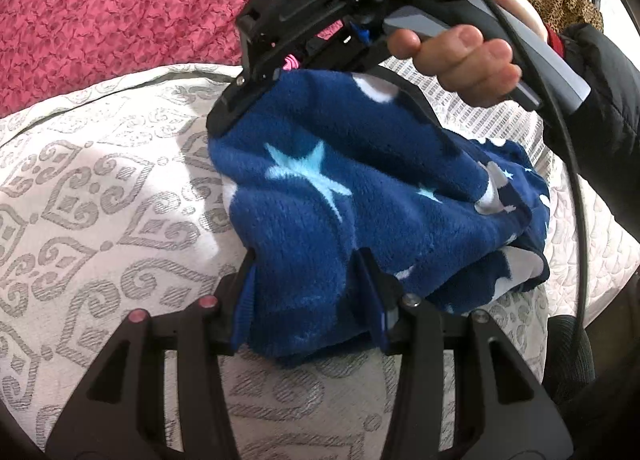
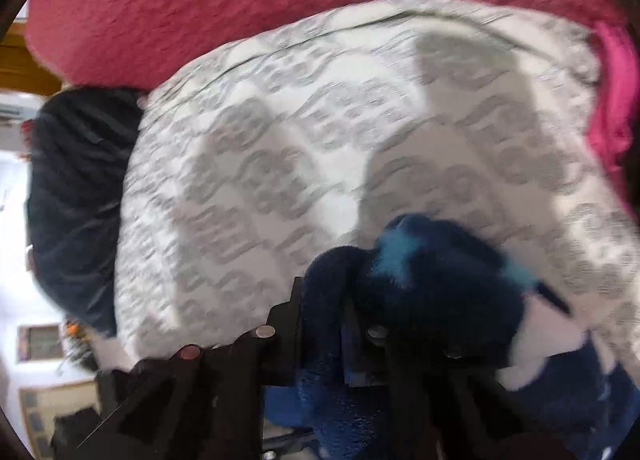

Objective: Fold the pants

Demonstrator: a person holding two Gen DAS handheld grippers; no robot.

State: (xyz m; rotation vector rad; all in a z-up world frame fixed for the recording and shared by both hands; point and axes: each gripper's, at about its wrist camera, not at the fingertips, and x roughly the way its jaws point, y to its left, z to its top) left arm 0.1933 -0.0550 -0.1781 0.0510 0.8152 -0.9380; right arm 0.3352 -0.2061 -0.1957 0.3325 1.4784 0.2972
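Left wrist view shows us both grippers clamped on the blue star-print pants (image 1: 360,200) above the patterned mattress (image 1: 100,180): left gripper (image 1: 308,292) near, right gripper (image 1: 240,100) beyond.

A bed (image 1: 100,188) with a white cover patterned in grey scrolls carries the blue star-printed pants (image 1: 360,196), bunched on it. A red blanket (image 1: 120,8) lies along its far edge, touching the cover.

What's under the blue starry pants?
The grey-patterned white bedcover shows all around the pants and beneath them. Whatever lies directly below the bunched fleece is covered.
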